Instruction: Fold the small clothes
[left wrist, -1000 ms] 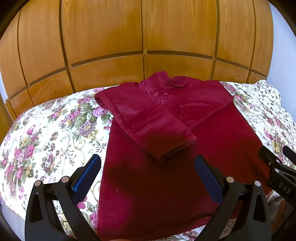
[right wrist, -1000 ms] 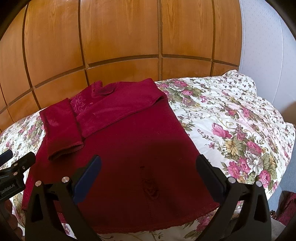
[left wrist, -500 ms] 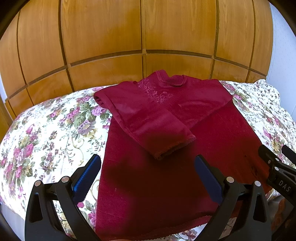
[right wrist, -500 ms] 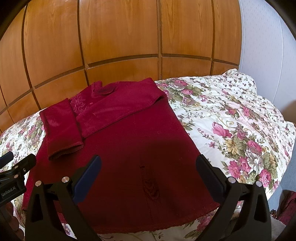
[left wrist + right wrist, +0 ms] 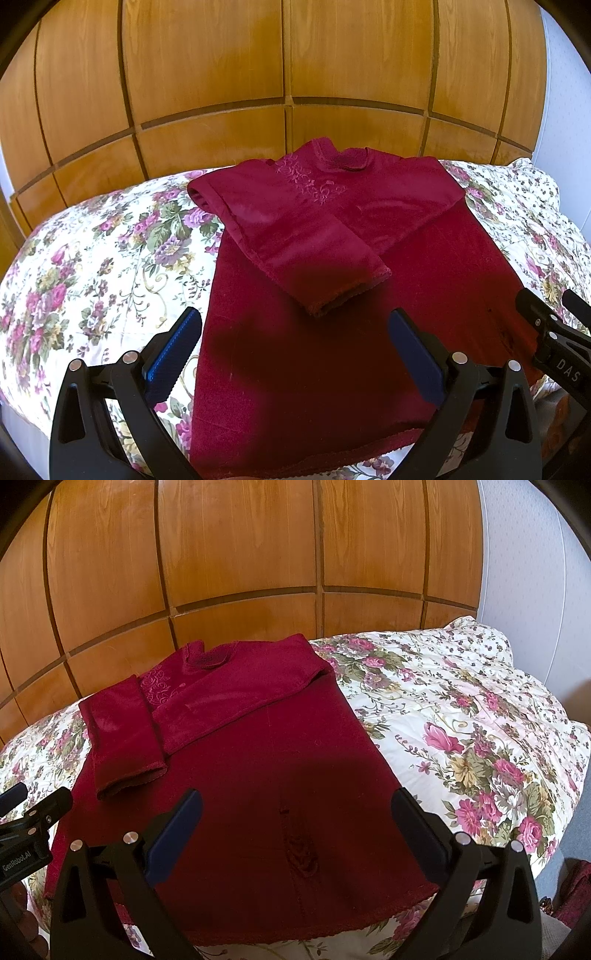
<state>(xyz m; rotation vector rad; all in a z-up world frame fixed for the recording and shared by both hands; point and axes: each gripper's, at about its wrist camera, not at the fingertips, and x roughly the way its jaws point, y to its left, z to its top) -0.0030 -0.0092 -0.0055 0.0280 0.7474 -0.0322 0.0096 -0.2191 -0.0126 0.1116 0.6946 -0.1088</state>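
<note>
A dark red, long-sleeved velvety garment (image 5: 332, 332) with a high collar and tonal floral embroidery on the chest lies flat, front up, on a bed covered by a cream quilt printed with pink and purple flowers (image 5: 92, 258). Its collar points toward the panelled honey-coloured wooden wall (image 5: 288, 66) and its hem runs along the near edge of the bed.

Both sleeves are already folded in. The sleeve on the left side of the views (image 5: 306, 251) lies across the chest with its trimmed cuff (image 5: 343, 291) resting on the body panel; the other sleeve (image 5: 236, 705) crosses diagonally from the far shoulder, its end tucked under the first. The long body below the sleeves is spread out smooth, with a lace-like edge at the hem (image 5: 295, 934).

The left gripper (image 5: 295, 350) hovers above the near left part of the garment, its blue-padded fingers (image 5: 173, 347) spread wide and pinching nothing. The right gripper (image 5: 295, 830) hovers above the near right part, fingers likewise spread and empty.

My judgement: the sleeve stage is done, and the lengthwise folding of the body is left. The hem most likely has to be picked up at both near corners and carried toward the collar, perhaps more than once, given how long the panel is. The grippers appear placed for that pickup, though neither touches the cloth.
</note>
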